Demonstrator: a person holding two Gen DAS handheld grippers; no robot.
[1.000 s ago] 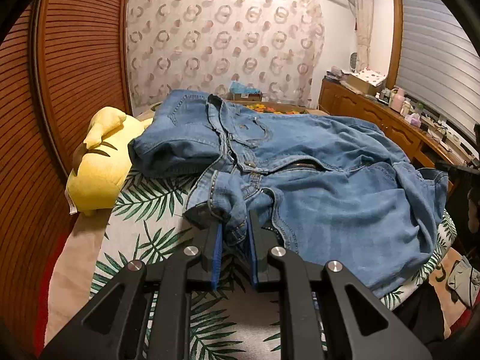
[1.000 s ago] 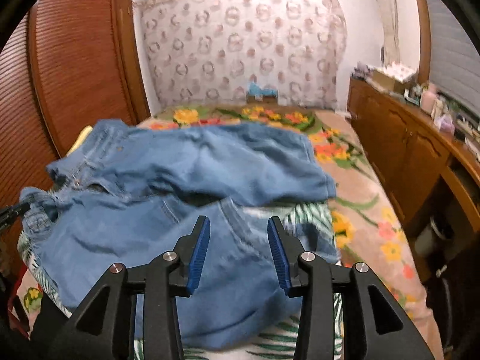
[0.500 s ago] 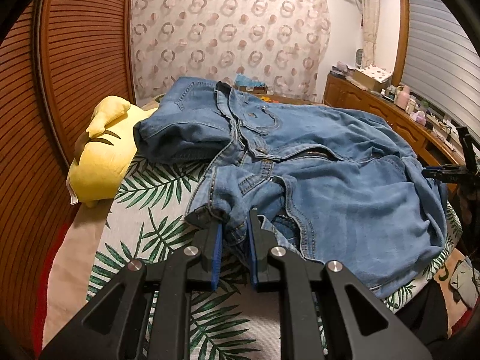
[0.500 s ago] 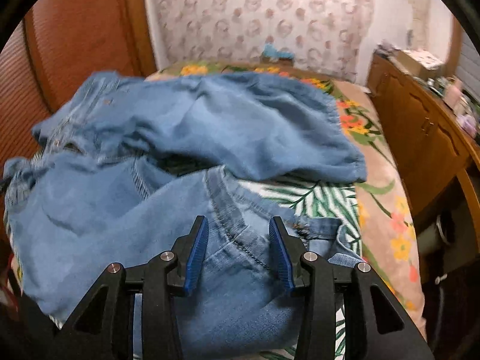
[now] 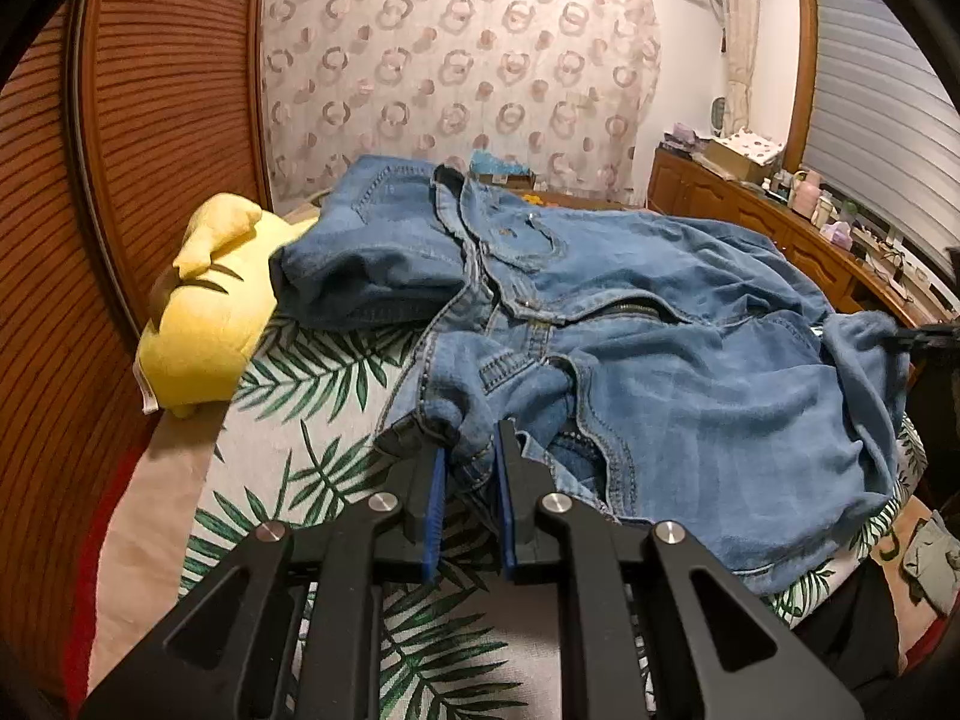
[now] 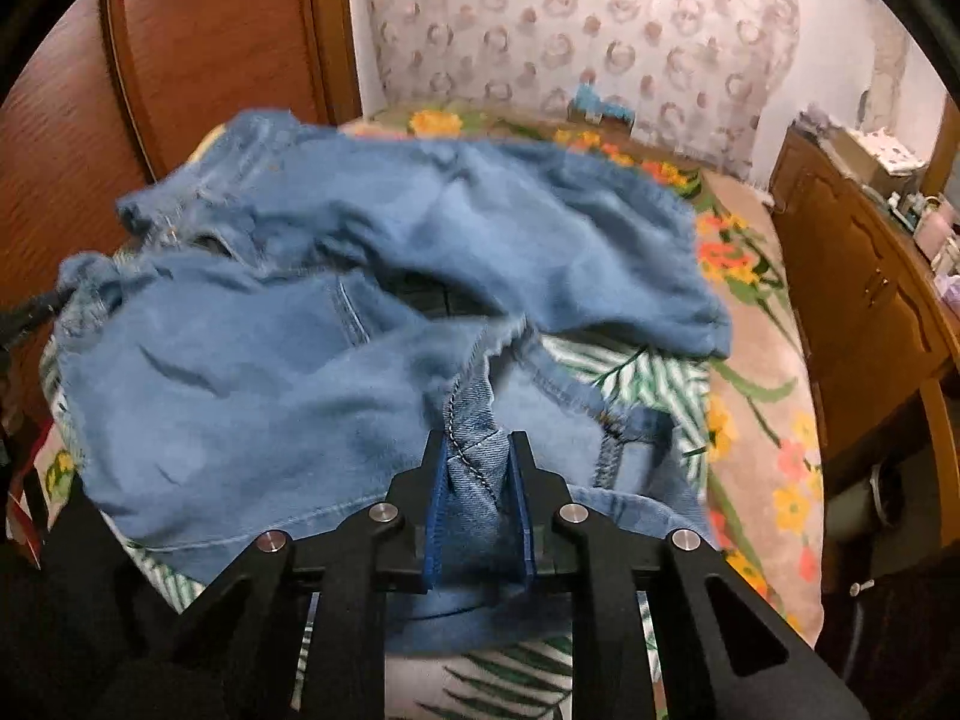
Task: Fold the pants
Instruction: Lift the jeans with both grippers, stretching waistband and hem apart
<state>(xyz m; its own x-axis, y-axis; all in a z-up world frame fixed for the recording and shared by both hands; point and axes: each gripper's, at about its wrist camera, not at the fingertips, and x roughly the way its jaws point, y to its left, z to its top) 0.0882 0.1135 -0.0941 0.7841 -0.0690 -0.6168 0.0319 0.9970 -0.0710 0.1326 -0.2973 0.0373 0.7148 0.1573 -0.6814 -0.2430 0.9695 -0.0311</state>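
Note:
Blue denim pants (image 5: 690,330) lie rumpled across a bed with a leaf-print cover (image 5: 312,384). My left gripper (image 5: 470,450) is shut on a bunched waistband corner at the near left of the pants. In the right wrist view the pants (image 6: 252,372) spread to the left and far side. My right gripper (image 6: 480,450) is shut on a fold of denim at a seam near a leg end, lifting it slightly. The two legs lie apart, the far leg (image 6: 540,228) stretching right.
A yellow plush toy (image 5: 204,312) lies at the bed's left by a wooden slatted wall (image 5: 120,150). A wooden dresser (image 6: 870,300) with several bottles and boxes runs along the right side. A floral blanket (image 6: 756,408) covers the bed's right part.
My right gripper moved down onto the pants and closed on a denim fold; it was open before. My left gripper kept its hold and pulled the waistband slightly nearer.

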